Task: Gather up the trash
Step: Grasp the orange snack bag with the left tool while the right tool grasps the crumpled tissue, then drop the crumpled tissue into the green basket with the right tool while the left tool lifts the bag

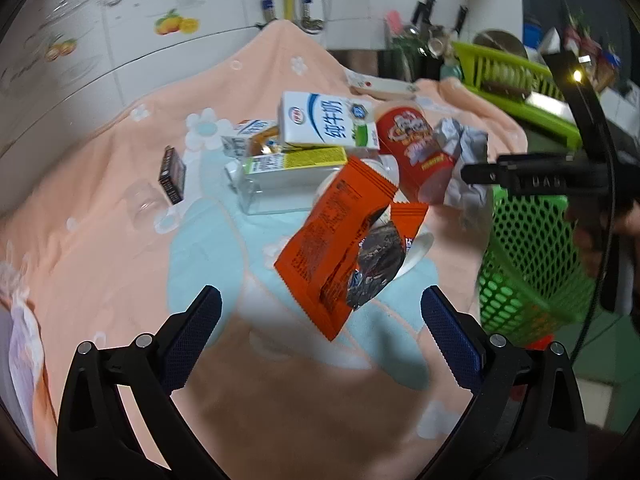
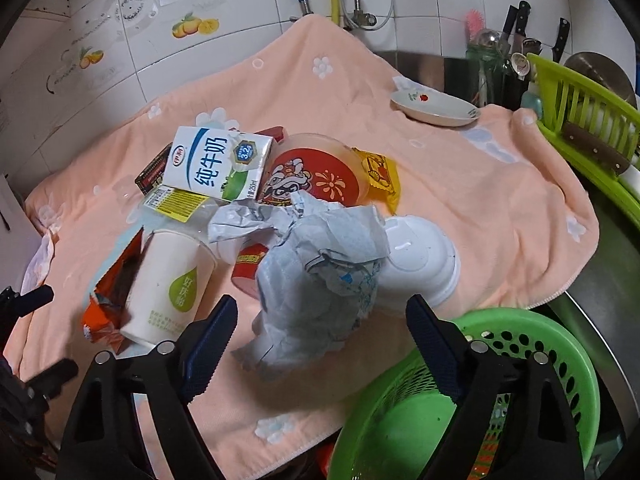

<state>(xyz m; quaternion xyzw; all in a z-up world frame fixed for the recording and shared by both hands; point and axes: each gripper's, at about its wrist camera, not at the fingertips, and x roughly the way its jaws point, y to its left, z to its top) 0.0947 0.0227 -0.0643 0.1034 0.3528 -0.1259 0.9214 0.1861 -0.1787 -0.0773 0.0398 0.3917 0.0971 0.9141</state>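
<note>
Trash lies piled on a peach towel (image 2: 480, 200). In the right wrist view a crumpled grey-white paper (image 2: 320, 272) sits between the fingers of my right gripper (image 2: 322, 316), which is open; there is a gap on each side of the paper. The green mesh basket (image 2: 520, 360) stands just right of that gripper, off the towel's edge. In the left wrist view my left gripper (image 1: 320, 320) is open and wide. The lower corner of a torn orange snack wrapper (image 1: 340, 240) reaches in between its fingers, untouched. The basket (image 1: 532, 260) is at the right there.
The pile holds a milk carton (image 2: 216, 164), a red snack tub (image 2: 312, 176), a white paper cup (image 2: 168, 280), a white lid (image 2: 420, 260) and a yellow wrapper (image 2: 380, 172). A plate (image 2: 436, 108) sits at the towel's back. A green dish rack (image 2: 592, 128) stands right.
</note>
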